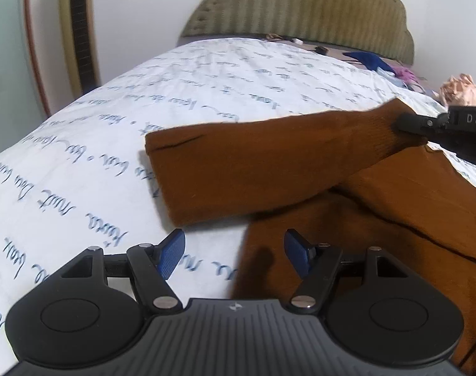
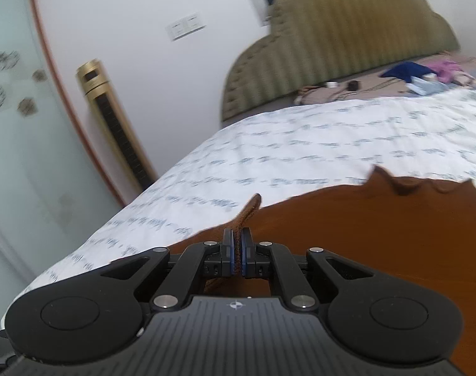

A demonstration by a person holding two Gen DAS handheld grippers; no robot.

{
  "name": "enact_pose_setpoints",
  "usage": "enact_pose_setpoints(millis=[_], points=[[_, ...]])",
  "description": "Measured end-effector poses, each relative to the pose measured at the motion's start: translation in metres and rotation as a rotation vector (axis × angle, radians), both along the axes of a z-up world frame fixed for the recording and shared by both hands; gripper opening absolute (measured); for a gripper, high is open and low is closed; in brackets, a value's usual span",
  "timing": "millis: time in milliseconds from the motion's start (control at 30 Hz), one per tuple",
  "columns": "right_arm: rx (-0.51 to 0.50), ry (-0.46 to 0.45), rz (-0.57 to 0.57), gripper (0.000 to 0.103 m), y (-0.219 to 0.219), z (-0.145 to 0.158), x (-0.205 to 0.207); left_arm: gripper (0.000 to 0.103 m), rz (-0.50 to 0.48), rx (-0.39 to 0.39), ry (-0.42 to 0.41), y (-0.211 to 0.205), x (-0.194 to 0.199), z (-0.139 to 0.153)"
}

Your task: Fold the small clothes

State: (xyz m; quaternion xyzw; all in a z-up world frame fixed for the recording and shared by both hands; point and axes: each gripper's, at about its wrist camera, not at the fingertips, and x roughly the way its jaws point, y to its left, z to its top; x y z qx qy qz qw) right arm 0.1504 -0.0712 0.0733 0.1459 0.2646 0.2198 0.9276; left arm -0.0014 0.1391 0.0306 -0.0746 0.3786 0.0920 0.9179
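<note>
A rust-brown knit garment lies on a white bedsheet with blue script. One long sleeve stretches left across the sheet, lifted at its right end. My right gripper comes in from the right edge in the left wrist view and is shut on that raised end. In the right wrist view the right gripper pinches a ribbed brown edge between its blue pads, with the brown garment spreading to the right. My left gripper hovers open above the garment's left edge, nothing between its fingers.
An olive padded headboard stands behind the bed. Loose items lie at the far end: a dark blue cloth, purple fabric and a crumpled peach cloth. A gold tower fan stands by the wall left of the bed.
</note>
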Motion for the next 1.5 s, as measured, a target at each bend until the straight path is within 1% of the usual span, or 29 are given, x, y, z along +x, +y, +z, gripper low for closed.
enact_pose_setpoints(millis=[133,267,467,667,1000,1367,1500], points=[[-0.001,0.003,-0.091,0.01,-0.036,-0.007,0.0,0.07,-0.026,0.015,0.008,-0.012,0.009,0.0],[0.013,0.024,-0.147,0.01,-0.064,-0.017,-0.003,0.07,-0.056,0.013,0.028,-0.025,0.017,-0.003],[0.022,0.034,-0.203,0.01,-0.088,-0.029,-0.012,0.07,-0.085,0.045,0.047,-0.038,0.021,-0.006],[0.019,0.024,-0.261,0.01,-0.109,-0.03,-0.02,0.07,-0.096,0.056,0.053,-0.044,0.024,-0.005],[0.022,0.041,-0.394,0.01,-0.163,-0.042,-0.035,0.07,-0.119,0.061,0.065,-0.05,0.025,-0.009],[0.006,0.076,-0.464,0.01,-0.191,-0.062,-0.049,0.07,-0.141,0.062,0.078,-0.057,0.023,-0.014],[0.006,0.079,-0.513,0.009,-0.201,-0.064,-0.055,0.07,-0.149,0.068,0.074,-0.056,0.022,-0.012]])
